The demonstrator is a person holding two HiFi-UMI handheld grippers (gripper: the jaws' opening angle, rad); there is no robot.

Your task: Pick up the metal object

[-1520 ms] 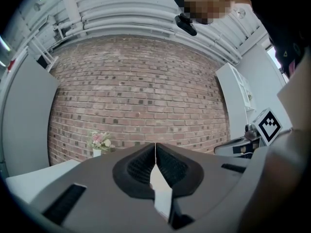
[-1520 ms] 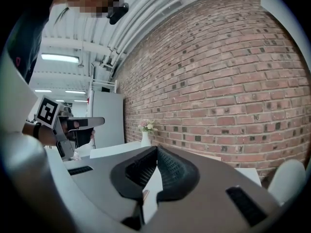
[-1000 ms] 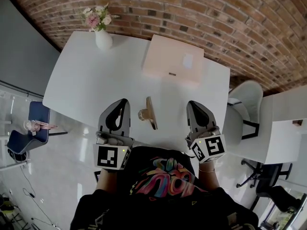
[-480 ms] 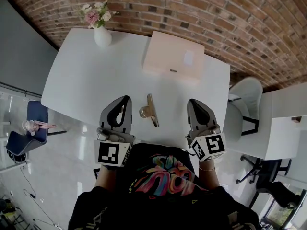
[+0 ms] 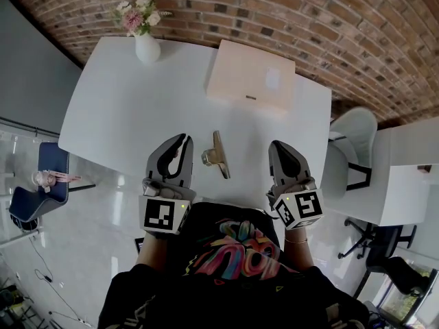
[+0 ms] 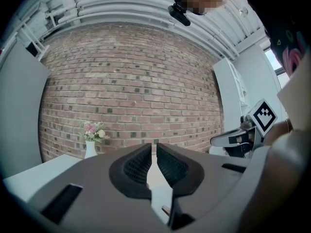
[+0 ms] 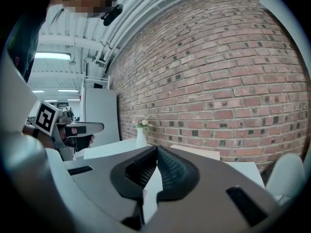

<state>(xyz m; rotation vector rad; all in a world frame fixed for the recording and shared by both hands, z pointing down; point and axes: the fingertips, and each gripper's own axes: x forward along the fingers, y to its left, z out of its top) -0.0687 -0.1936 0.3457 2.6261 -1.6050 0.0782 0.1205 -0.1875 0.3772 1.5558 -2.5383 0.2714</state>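
The metal object (image 5: 218,155), a gold-coloured clip, lies on the white table (image 5: 123,115) near its front edge. It sits between my two grippers and touches neither. My left gripper (image 5: 180,140) is to its left with its jaws shut on nothing; in the left gripper view (image 6: 151,149) the ribbed pads (image 6: 136,166) stand together. My right gripper (image 5: 276,145) is to the clip's right, also shut and holding nothing (image 7: 156,149). Both point toward the brick wall. The clip does not show clearly in either gripper view.
A flat pale pink box (image 5: 250,79) lies at the table's far side. A white vase with flowers (image 5: 146,45) stands at the far left corner. A white chair (image 5: 350,149) is right of the table, and a blue chair (image 5: 38,187) is at the left.
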